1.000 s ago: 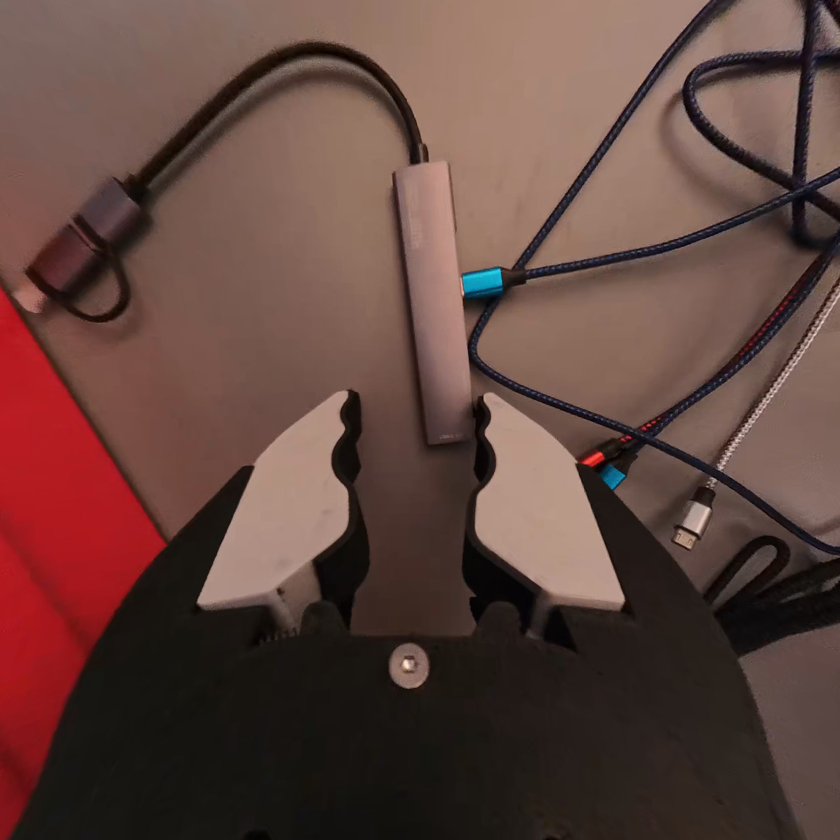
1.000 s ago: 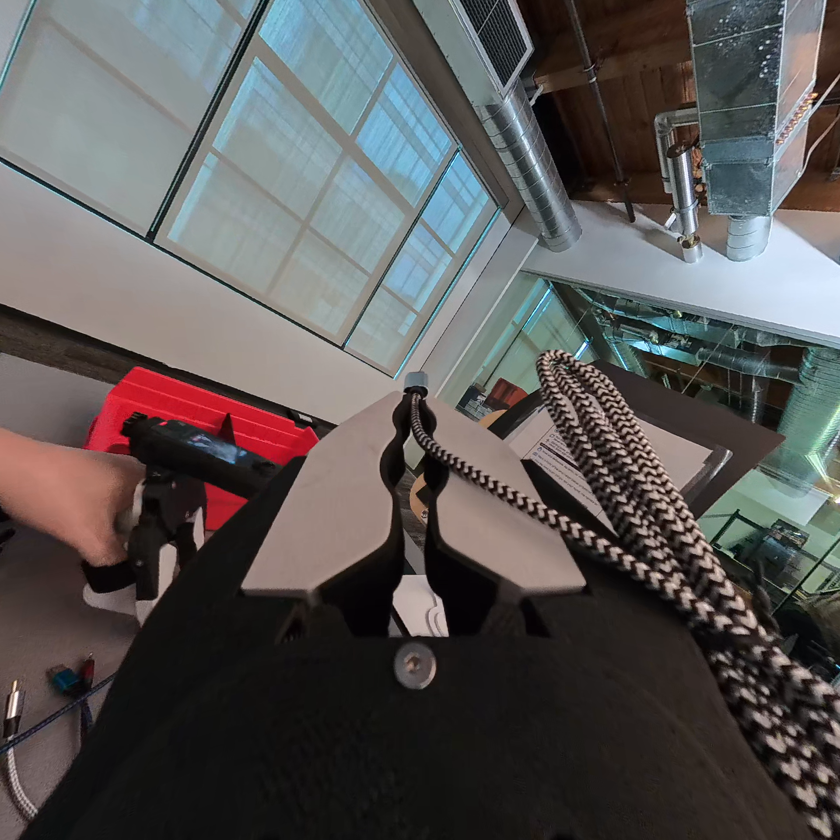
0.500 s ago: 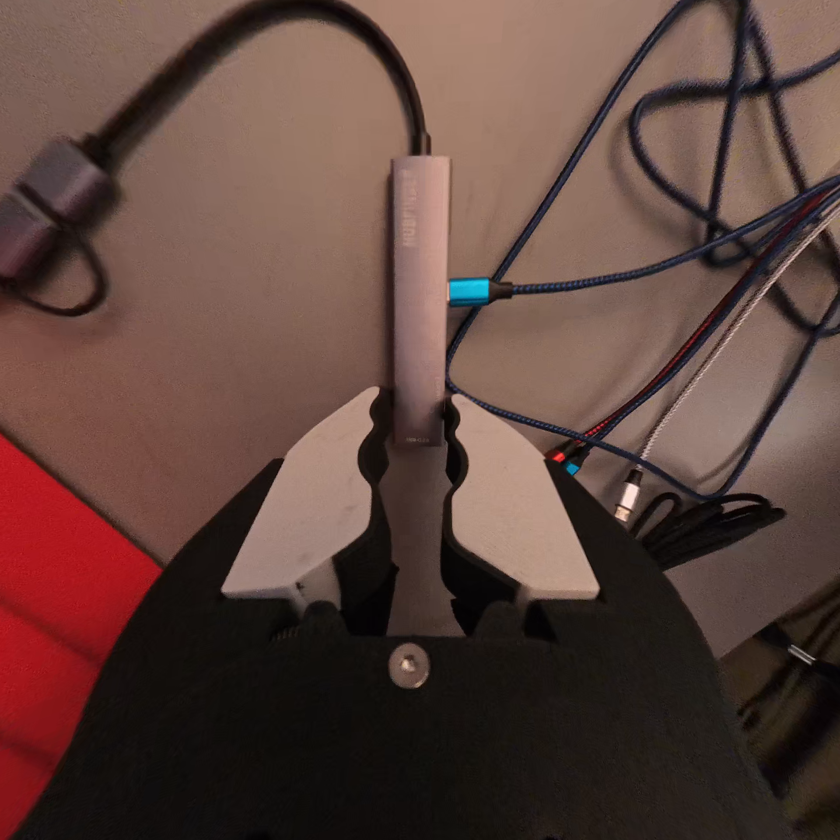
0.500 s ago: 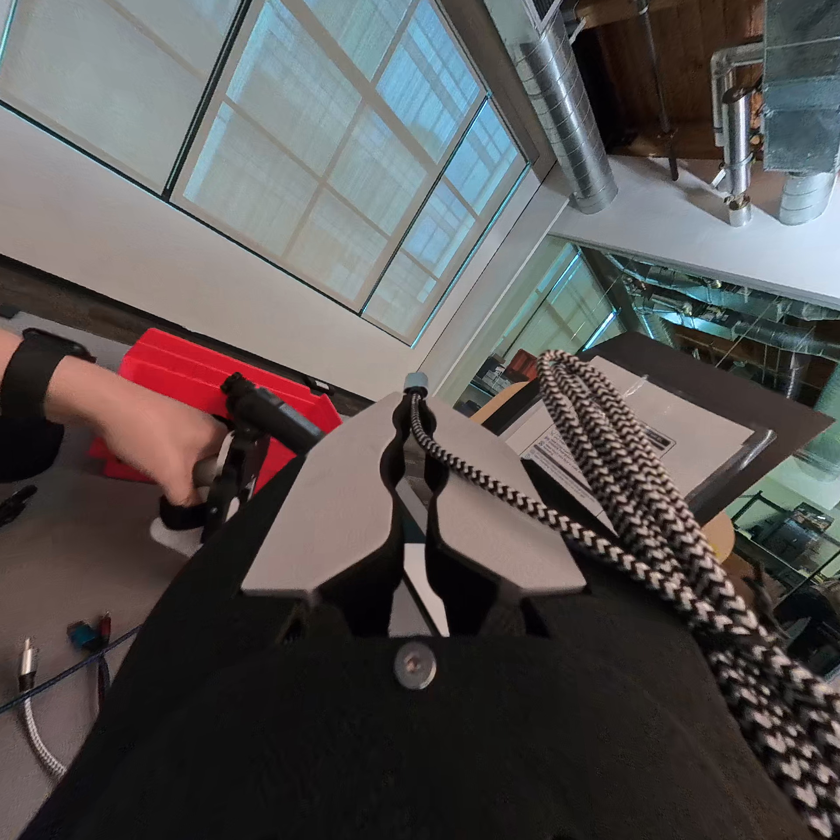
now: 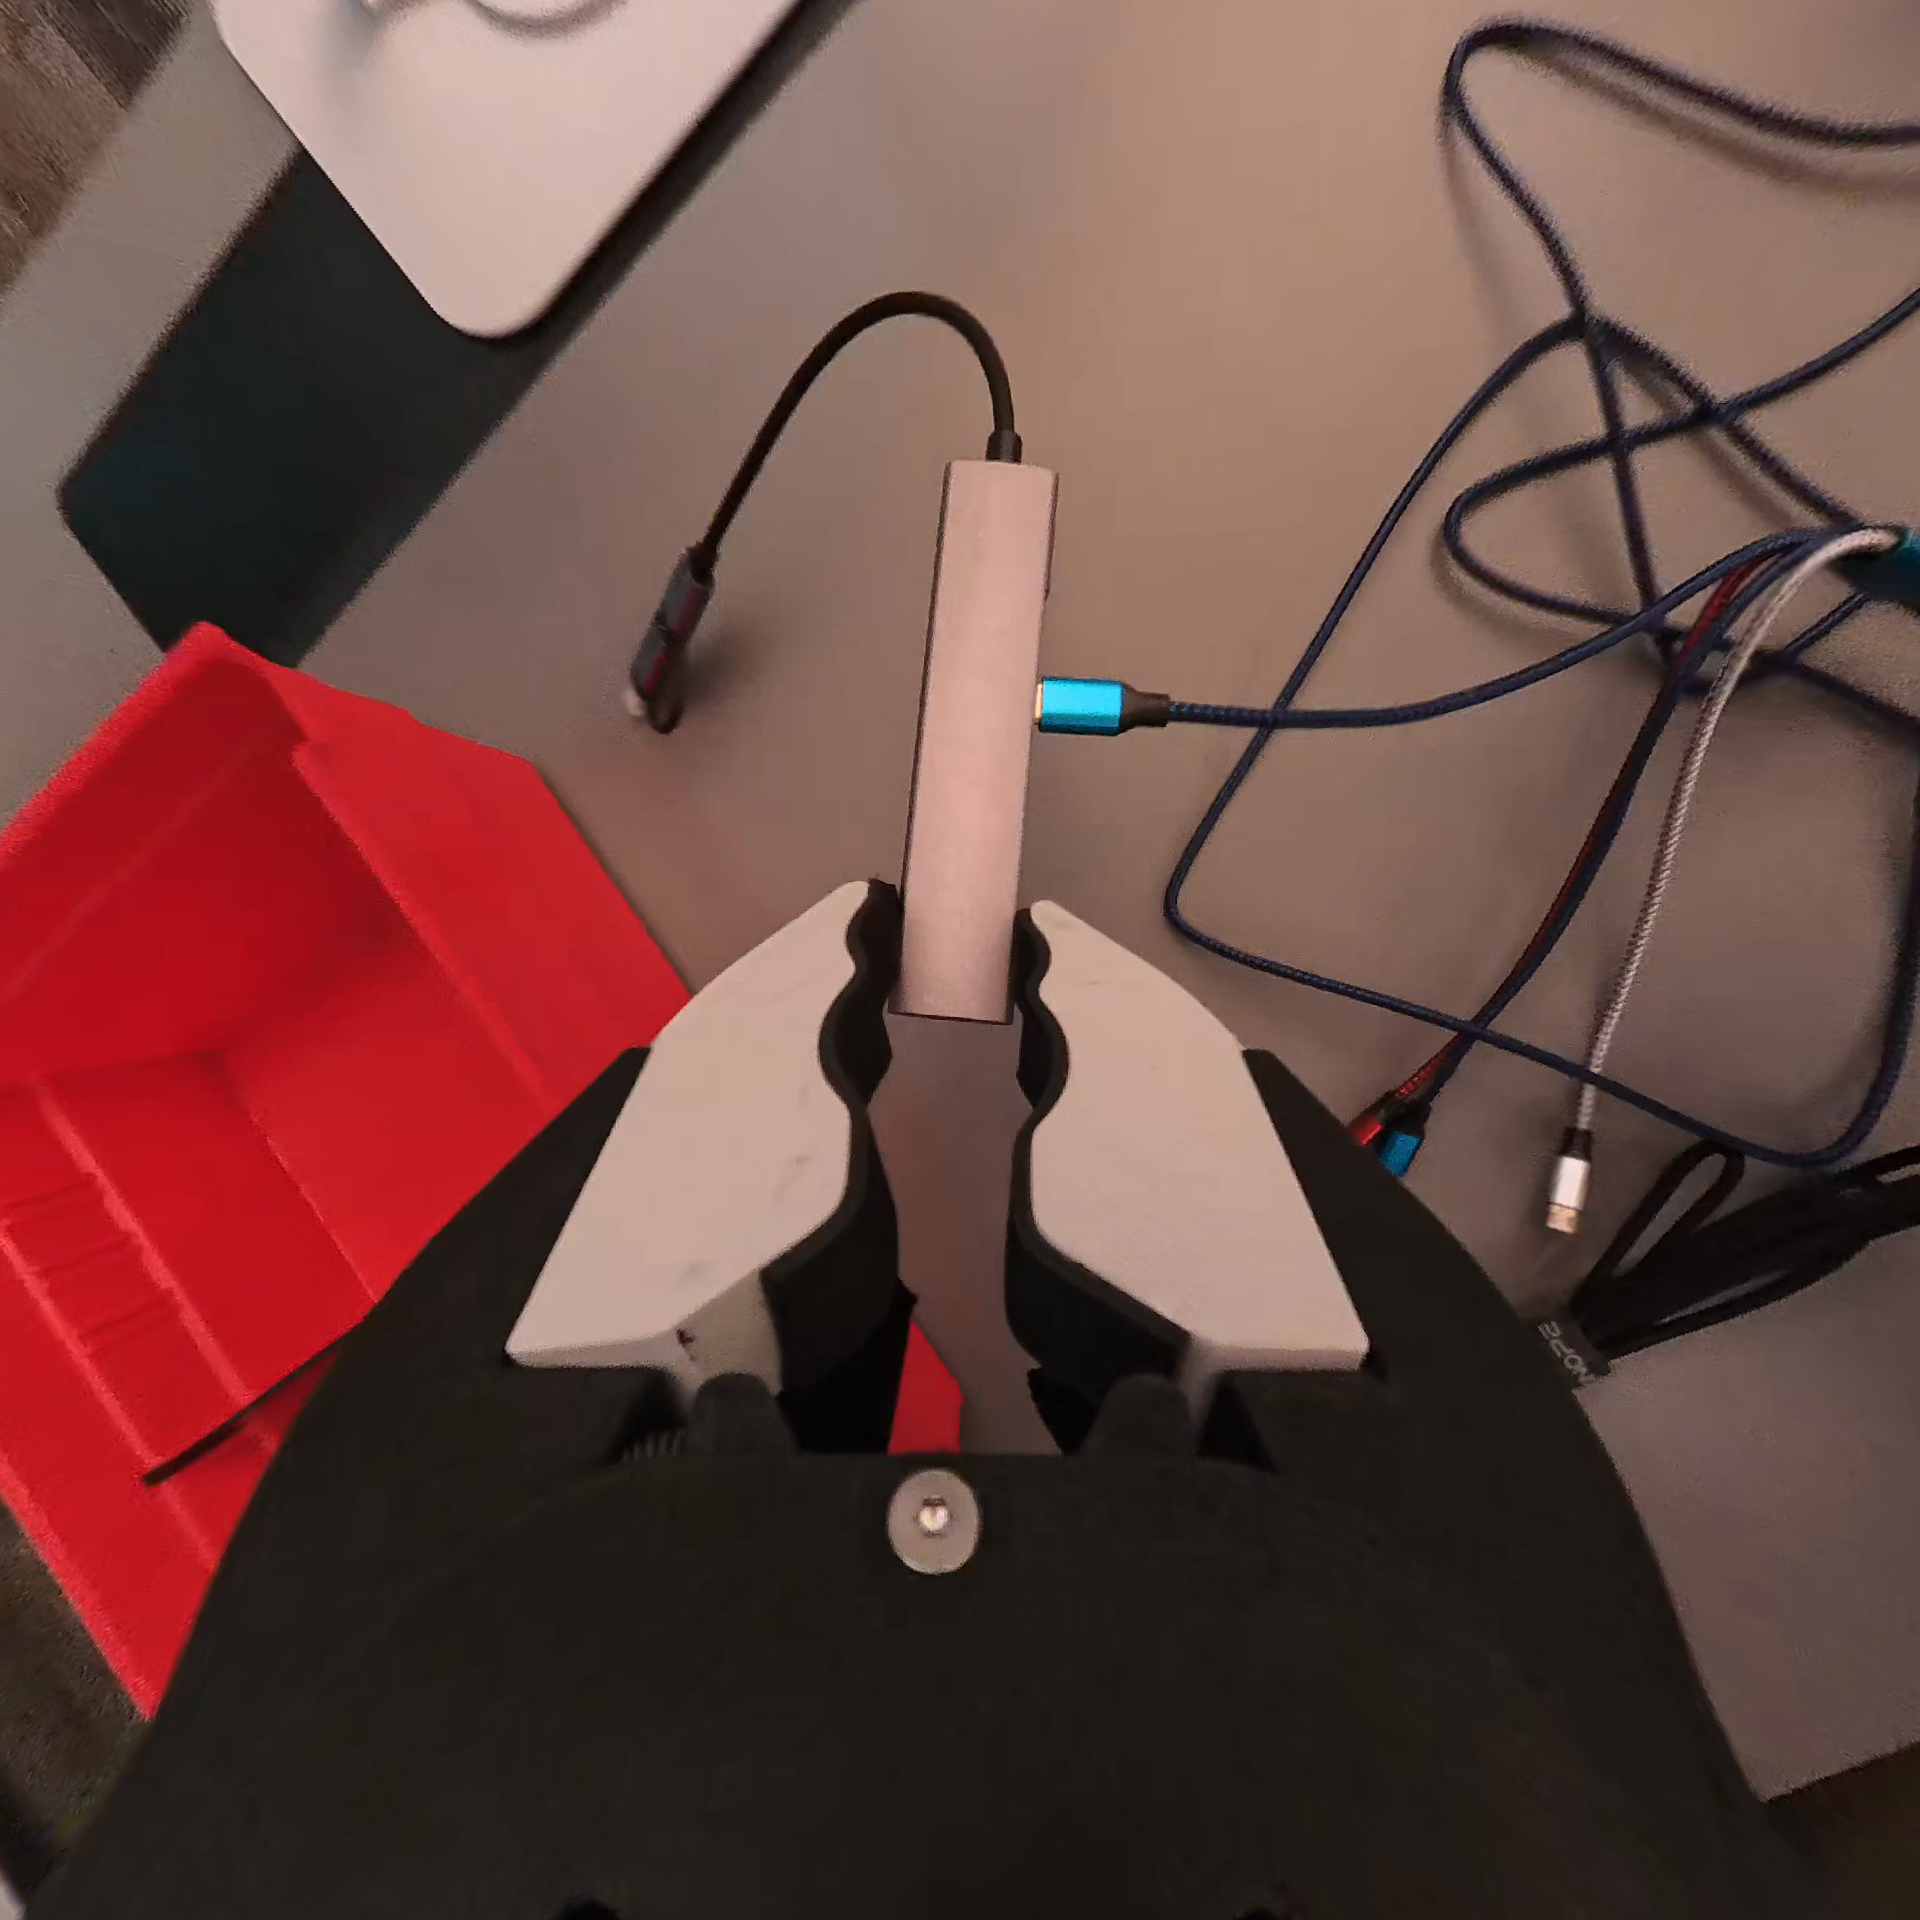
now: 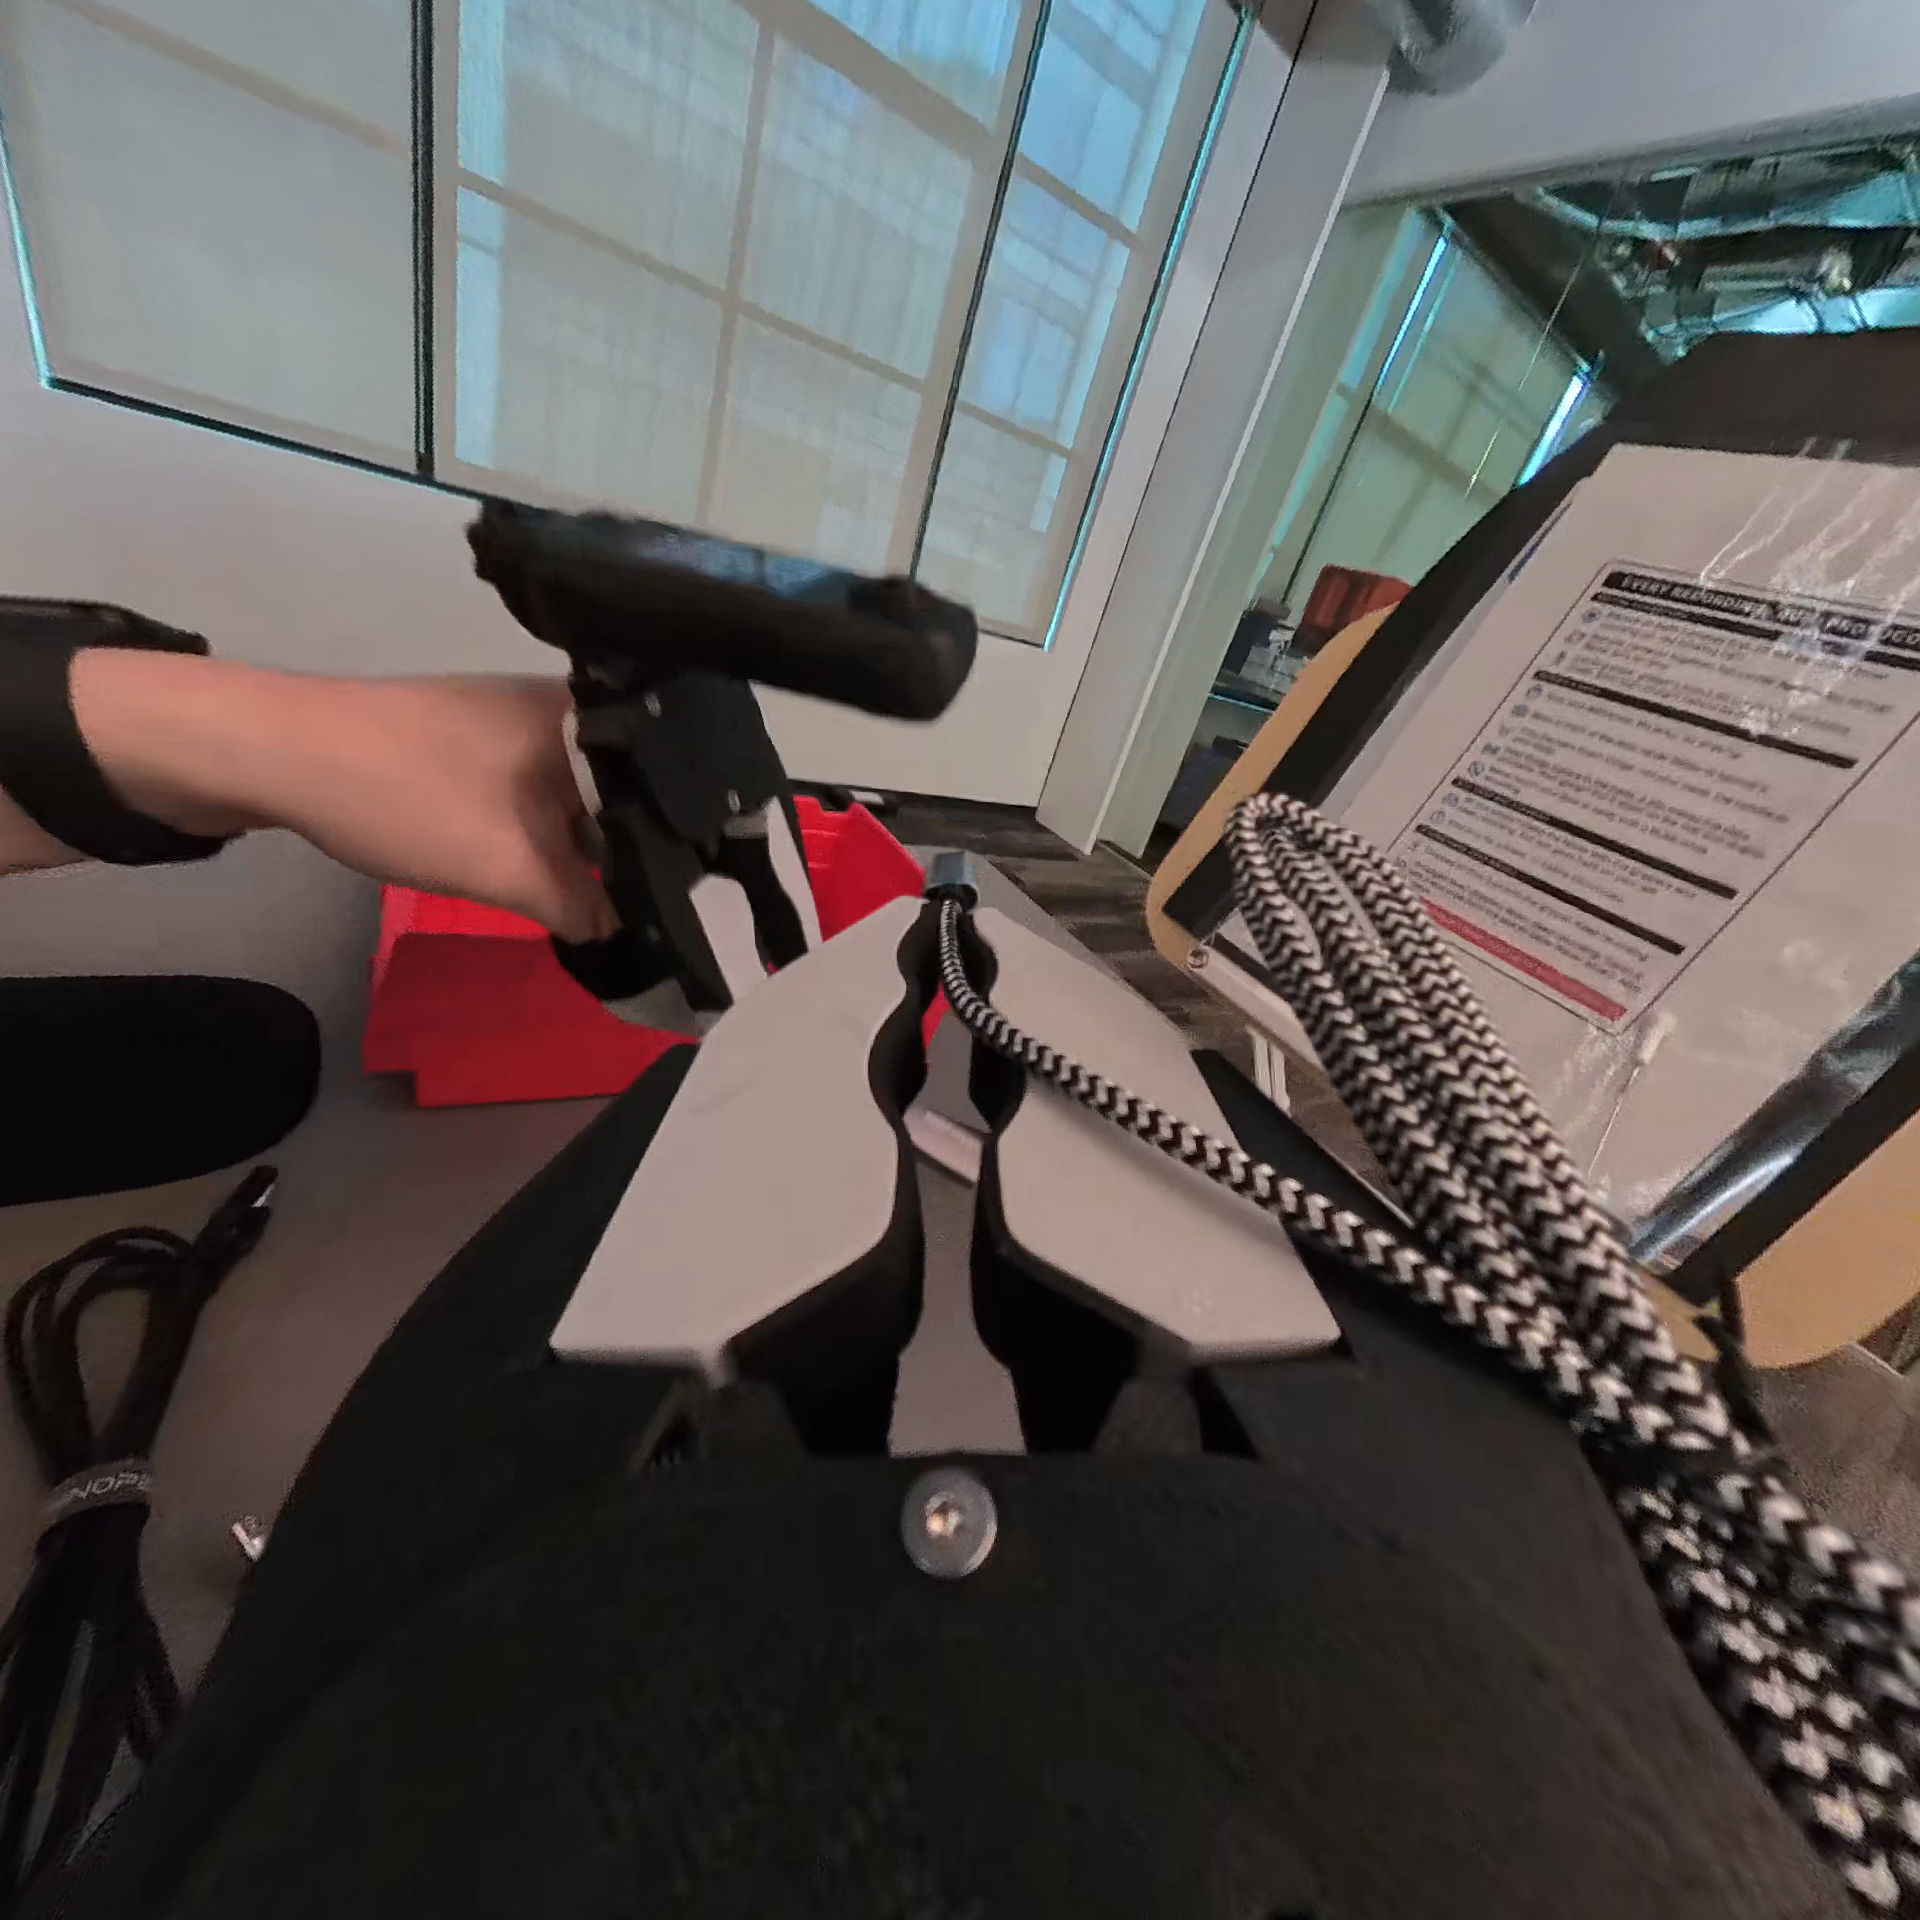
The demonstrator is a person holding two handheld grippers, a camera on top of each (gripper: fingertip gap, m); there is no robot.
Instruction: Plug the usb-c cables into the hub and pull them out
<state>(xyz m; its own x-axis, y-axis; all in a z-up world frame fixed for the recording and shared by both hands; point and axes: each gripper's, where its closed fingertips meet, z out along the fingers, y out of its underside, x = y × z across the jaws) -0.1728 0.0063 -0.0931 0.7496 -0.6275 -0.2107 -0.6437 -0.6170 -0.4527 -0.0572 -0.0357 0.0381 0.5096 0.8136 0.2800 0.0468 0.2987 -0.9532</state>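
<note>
The table (image 5: 1299,260) carries the work: a red bin (image 5: 260,987) at its left edge, a pale flat pad (image 5: 499,135) at the far side, and a loose tangle of spare cables (image 5: 1662,644) to the right, within reach for later insertions.

The left gripper (image 5: 951,935) has its jaws clamped on the near end of the hub (image 5: 977,748). The hub appears lifted clear of the table, with its short black lead (image 5: 831,384) hanging down to a plug near the red bin. Gripping the end leaves the long side faces clear, so the ports along the right face stay accessible. One cable with a blue plug (image 5: 1081,707) is already seated in that right face.

The right gripper (image 6: 940,935) has its jaws clenched on a black-and-white braided cable (image 6: 1403,1091) just behind its grey plug (image 6: 951,868). The short grip keeps the plug stiff and pointing forward for insertion. The remaining cable loops over the gripper's right side, probably to keep slack off the plug.

Judgement: one insertion is done; the second requires bringing the grey plug square to a free port.
</note>
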